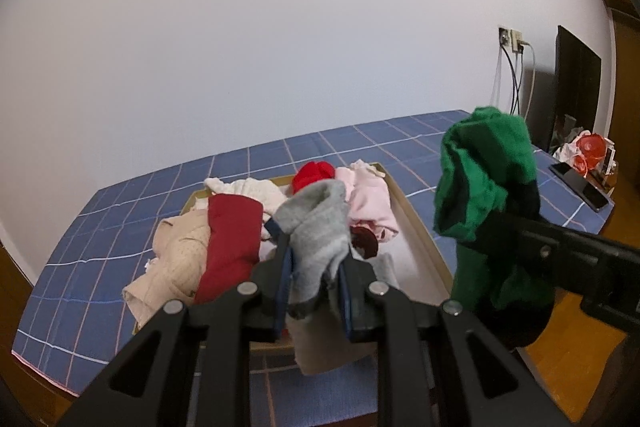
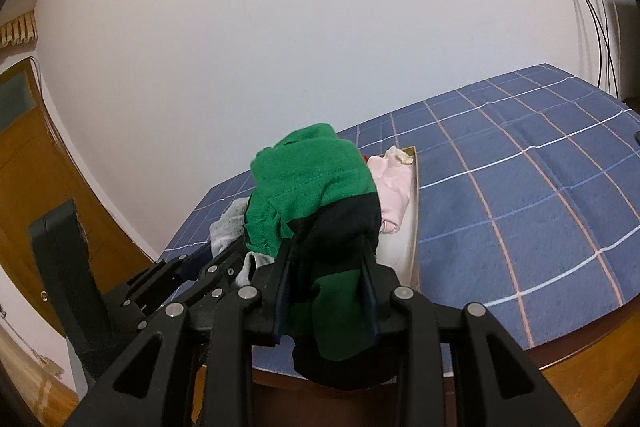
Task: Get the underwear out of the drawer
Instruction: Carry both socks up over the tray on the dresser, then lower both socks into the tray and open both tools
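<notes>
The left gripper [image 1: 314, 269] has its jaws clamped on a grey garment [image 1: 316, 227], held clear above the drawer [image 1: 420, 227]. The right gripper [image 2: 326, 283] has its jaws clamped on a green-and-black garment [image 2: 308, 179], also lifted, just right of the grey one. The drawer, a shallow tan tray, lies on a bed [image 1: 120, 227] with a blue checked cover. Inside it remain a dark red piece [image 1: 232, 243], a beige piece [image 1: 176, 259], a white piece [image 1: 248, 189], a bright red piece [image 1: 312, 175] and a pink piece [image 1: 370, 199], heaped toward its left and far side.
</notes>
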Demonstrator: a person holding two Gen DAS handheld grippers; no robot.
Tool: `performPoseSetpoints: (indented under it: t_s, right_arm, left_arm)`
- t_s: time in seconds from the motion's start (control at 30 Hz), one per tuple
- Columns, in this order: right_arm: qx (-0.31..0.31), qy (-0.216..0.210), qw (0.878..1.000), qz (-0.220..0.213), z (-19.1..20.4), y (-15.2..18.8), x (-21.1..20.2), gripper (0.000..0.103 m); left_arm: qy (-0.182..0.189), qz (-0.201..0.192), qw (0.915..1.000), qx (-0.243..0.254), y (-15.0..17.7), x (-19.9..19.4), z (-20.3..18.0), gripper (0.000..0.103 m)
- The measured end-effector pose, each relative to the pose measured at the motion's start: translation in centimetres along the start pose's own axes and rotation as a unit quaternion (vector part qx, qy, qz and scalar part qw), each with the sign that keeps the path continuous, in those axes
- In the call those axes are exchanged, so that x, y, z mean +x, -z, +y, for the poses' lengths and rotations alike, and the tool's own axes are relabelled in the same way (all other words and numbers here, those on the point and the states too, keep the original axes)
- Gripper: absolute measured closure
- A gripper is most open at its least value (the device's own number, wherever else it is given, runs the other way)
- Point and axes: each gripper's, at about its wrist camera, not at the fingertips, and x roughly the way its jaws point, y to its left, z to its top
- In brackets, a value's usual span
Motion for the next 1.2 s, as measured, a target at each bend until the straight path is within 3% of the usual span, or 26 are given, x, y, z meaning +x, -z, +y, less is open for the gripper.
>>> performPoseSetpoints:
  t_s: [0.5, 1.2]
  right_arm:
    - [-0.006, 0.017, 1.0, 0.01, 0.3, -1.5, 1.9, 0.071]
    - [0.022, 0.032, 0.994, 0.106, -2.1, -0.7, 11.5, 0.07]
  left_arm:
    - [-0.013, 0.023, 0.9996, -0.009, -1.3, 3.7, -0.1, 0.085]
    - [-0.027, 0.093, 0.9952, -0.018, 0.1, 10.2, 1.1, 0.084]
